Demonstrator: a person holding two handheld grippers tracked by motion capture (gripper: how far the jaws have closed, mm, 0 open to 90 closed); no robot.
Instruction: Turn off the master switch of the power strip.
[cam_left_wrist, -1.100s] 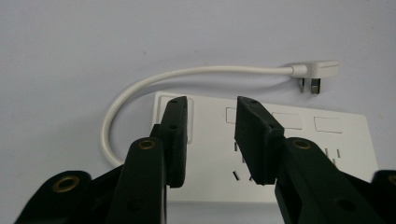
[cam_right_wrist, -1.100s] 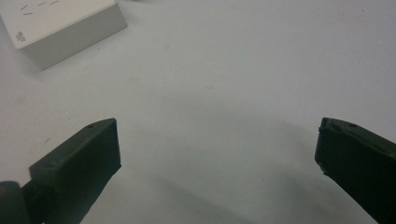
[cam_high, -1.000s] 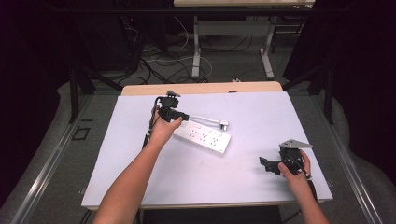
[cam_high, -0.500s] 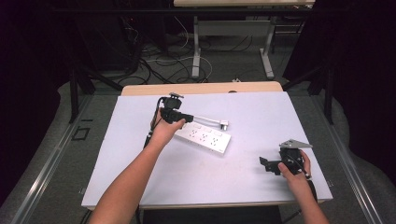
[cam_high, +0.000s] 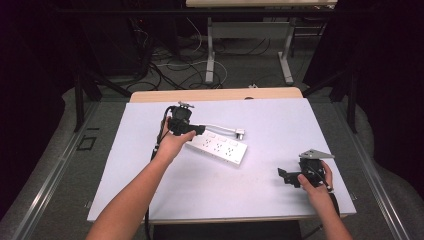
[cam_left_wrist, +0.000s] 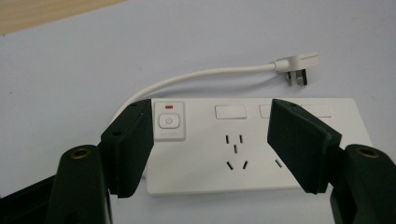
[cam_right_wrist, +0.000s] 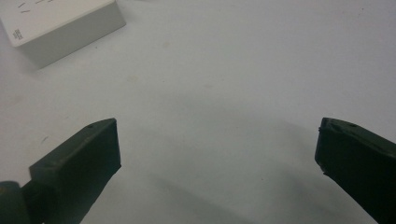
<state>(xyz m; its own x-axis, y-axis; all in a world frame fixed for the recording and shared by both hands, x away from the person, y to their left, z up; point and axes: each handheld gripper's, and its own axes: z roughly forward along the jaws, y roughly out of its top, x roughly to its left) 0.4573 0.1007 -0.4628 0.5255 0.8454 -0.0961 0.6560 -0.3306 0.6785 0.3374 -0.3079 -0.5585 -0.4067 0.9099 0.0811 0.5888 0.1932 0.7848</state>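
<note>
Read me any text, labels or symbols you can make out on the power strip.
Power symbol, a circle with a stroke: on the button at the end of the power strip.
No words or numbers by the red light above it.
Faint print under the button: too small to read.
Small dark print on the strip's corner in the right gripper view: too blurred to read.

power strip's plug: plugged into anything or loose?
Loose. The plug lies on the table beyond the power strip, prongs bare.
</note>
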